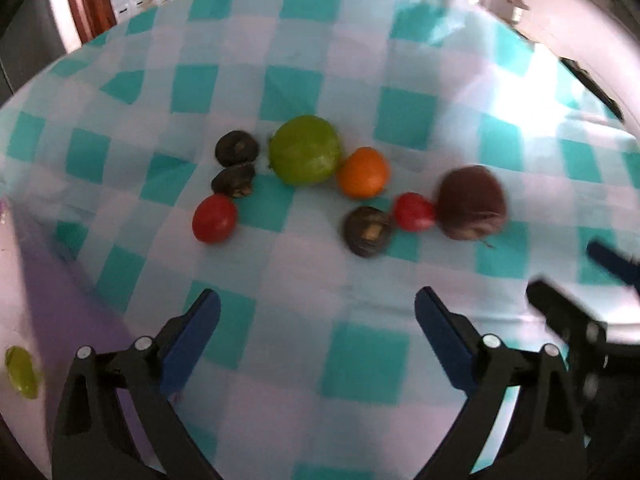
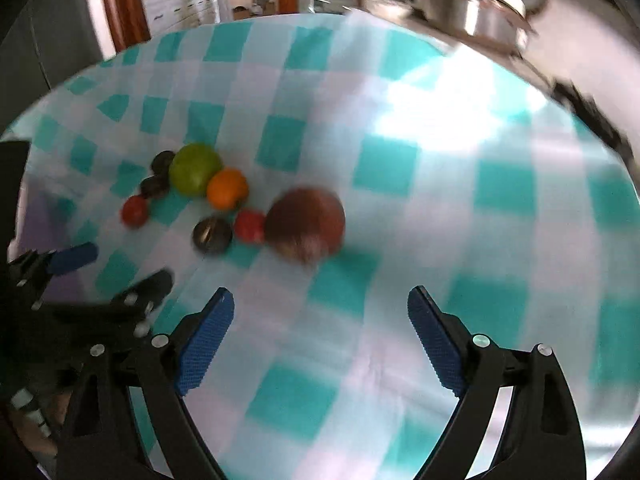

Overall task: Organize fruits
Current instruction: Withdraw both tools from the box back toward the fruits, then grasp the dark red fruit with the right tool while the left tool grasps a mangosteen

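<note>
A cluster of fruits lies on a teal-and-white checked cloth (image 1: 360, 352). In the left wrist view I see a large green fruit (image 1: 305, 149), an orange (image 1: 363, 173), a big maroon fruit (image 1: 471, 202), two small red fruits (image 1: 214, 218) (image 1: 413, 212) and three dark brown wrinkled fruits (image 1: 237, 148) (image 1: 234, 181) (image 1: 367, 231). My left gripper (image 1: 318, 312) is open and empty, short of the cluster. In the right wrist view my right gripper (image 2: 321, 312) is open and empty, just in front of the maroon fruit (image 2: 306, 225). The green fruit (image 2: 195, 169) and orange (image 2: 227, 189) lie to its left.
A purple surface (image 1: 52, 304) with a small green fruit (image 1: 22, 372) lies at the left edge. Steel pots (image 2: 476, 8) stand beyond the cloth at the back right. The left gripper shows at the left of the right wrist view (image 2: 116, 276). Bright glare covers the cloth's right part.
</note>
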